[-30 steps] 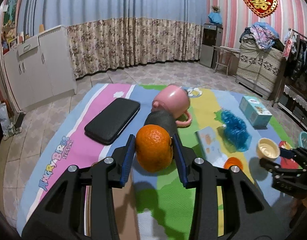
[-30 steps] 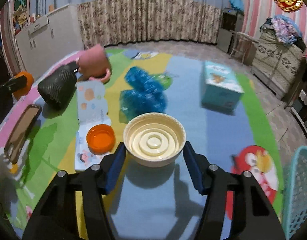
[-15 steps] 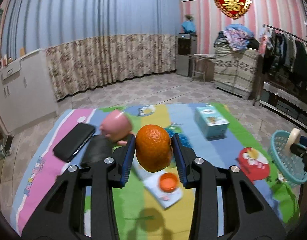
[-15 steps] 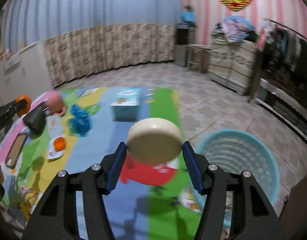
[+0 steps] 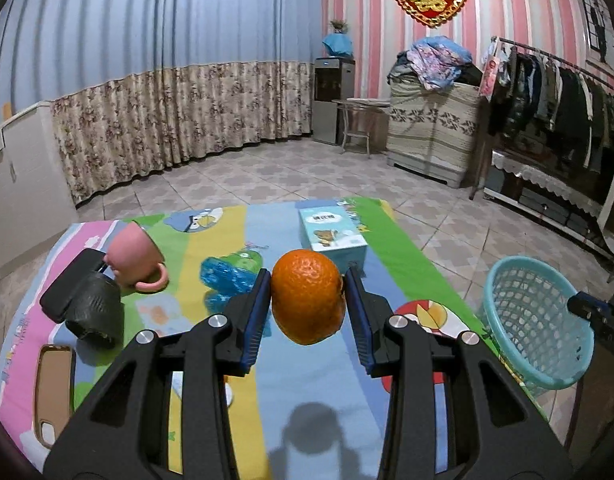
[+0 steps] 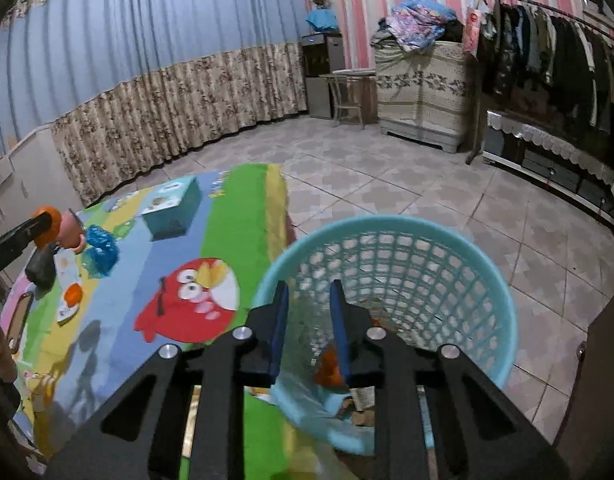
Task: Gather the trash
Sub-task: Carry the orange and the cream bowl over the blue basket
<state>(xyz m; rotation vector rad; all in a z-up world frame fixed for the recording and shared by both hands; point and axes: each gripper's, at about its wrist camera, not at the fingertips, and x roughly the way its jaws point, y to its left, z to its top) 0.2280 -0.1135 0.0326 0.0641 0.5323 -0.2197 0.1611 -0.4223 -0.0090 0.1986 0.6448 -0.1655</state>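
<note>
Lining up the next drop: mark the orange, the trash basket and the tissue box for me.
orange (image 5: 307,298): left wrist view, middle of its peel, between the blue pads.
trash basket (image 6: 503,300): right wrist view, right side of its rim.
tissue box (image 5: 331,232): left wrist view, its printed top face.

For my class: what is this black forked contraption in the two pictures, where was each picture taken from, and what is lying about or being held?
No robot here: a person holds a hand-held two-finger gripper in each hand, and each carries a wide-angle camera looking along its fingers. One picture comes from the left gripper, which is clamped on an orange above a colourful cartoon mat. On the mat lie a pink mug, crumpled blue plastic, a tissue box, a dark pouch and a phone case. The other picture comes from the right gripper, over a turquoise basket. Its jaws have just been closing, with nothing between them.
</note>
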